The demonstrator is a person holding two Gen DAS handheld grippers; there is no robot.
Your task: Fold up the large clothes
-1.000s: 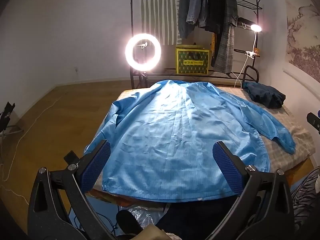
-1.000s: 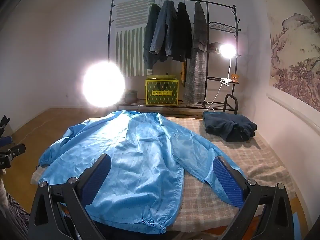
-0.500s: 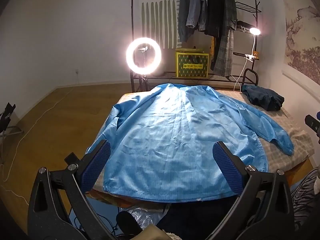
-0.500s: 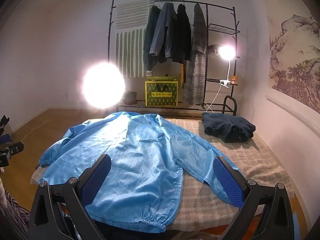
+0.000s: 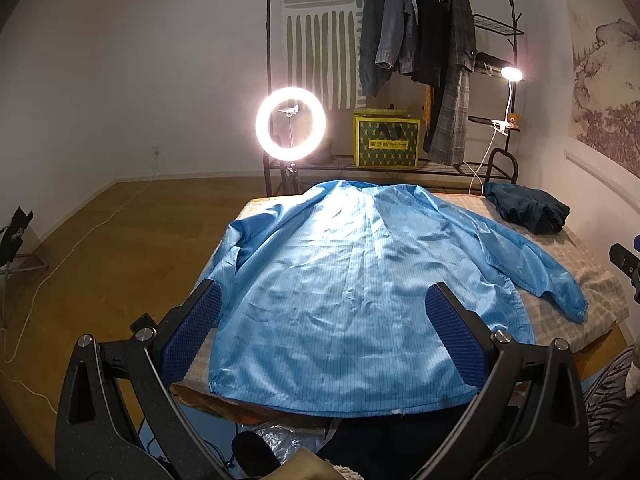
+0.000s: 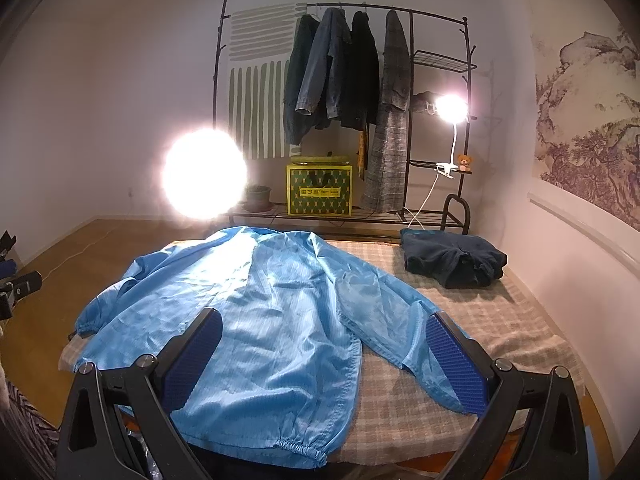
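A large light-blue jacket (image 5: 360, 280) lies spread flat, back up, on a table with a plaid cloth (image 5: 592, 280), sleeves out to both sides. It also shows in the right wrist view (image 6: 264, 312). My left gripper (image 5: 324, 320) is open and empty, held above the jacket's near hem. My right gripper (image 6: 324, 344) is open and empty, above the jacket's right side near the right sleeve (image 6: 400, 320).
A folded dark garment (image 6: 452, 258) lies at the table's far right corner. Behind the table stand a lit ring light (image 5: 290, 122), a clothes rack with hanging coats (image 5: 420, 40), a yellow-green box (image 5: 386, 144) and a clip lamp (image 6: 452, 109). Wooden floor lies to the left.
Both grippers have drawn back and risen slightly, so the jacket sits lower and smaller in both views. Both stay open. The jacket has not moved.
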